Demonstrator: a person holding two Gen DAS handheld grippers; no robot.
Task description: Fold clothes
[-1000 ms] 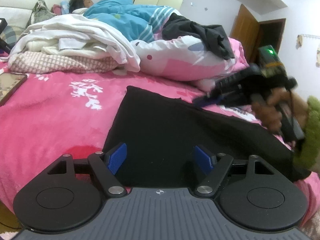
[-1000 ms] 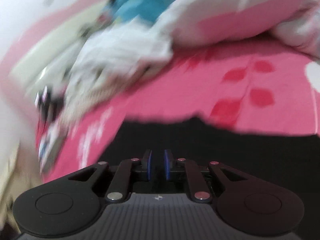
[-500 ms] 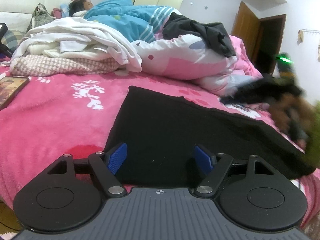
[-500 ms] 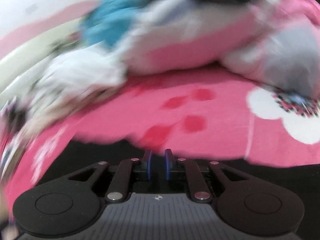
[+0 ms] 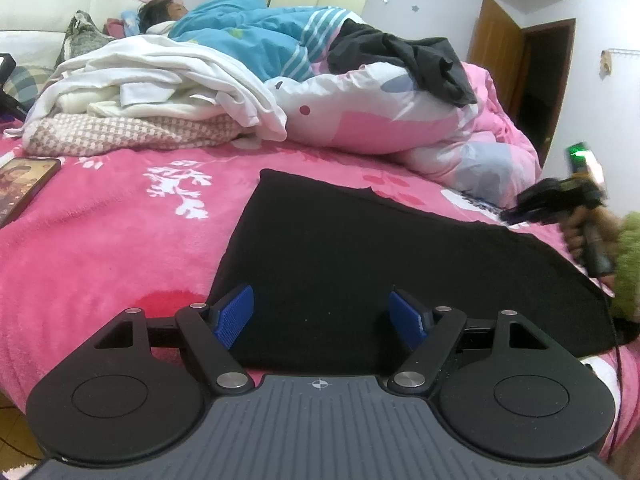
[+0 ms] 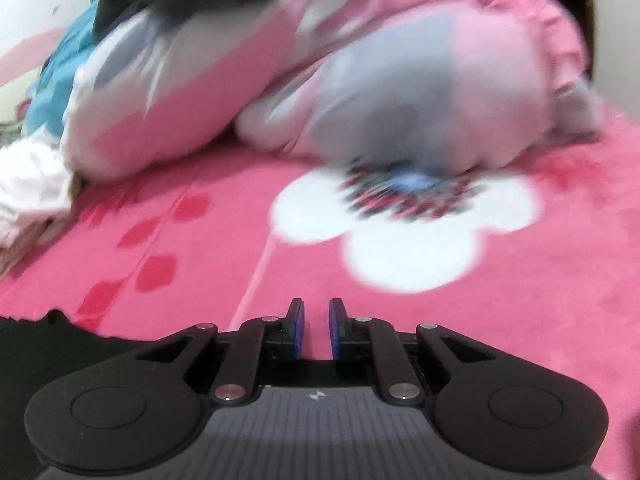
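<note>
1. Flat on the pink blanket [image 5: 92,248] lies the black cloth [image 5: 360,256], spread smooth, its far edge toward the quilt [image 5: 384,120].
2. Low over the cloth's near edge sits the left gripper [image 5: 322,316], jaws wide apart, blue pads clear of the fabric, nothing between them.
3. Off the cloth's right end, the right gripper [image 6: 316,328] hangs over bare blanket; its jaws stand nearly together with only a thin gap, and nothing is pinched in it.
4. A corner of the cloth [image 6: 44,344] shows at the lower left of the right wrist view, apart from that gripper's fingers.
5. From the left wrist view, a hand [image 5: 580,236] grips the right gripper's handle just past the cloth's right end; a green sleeve [image 5: 628,260] covers the wrist.
6. Beyond the cloth's far edge, behind the quilt, a person lies under a blue cover [image 5: 256,36].
7. Left of the cloth, a phone [image 5: 24,188] rests on the blanket, beside a white pile [image 5: 160,80].
</note>
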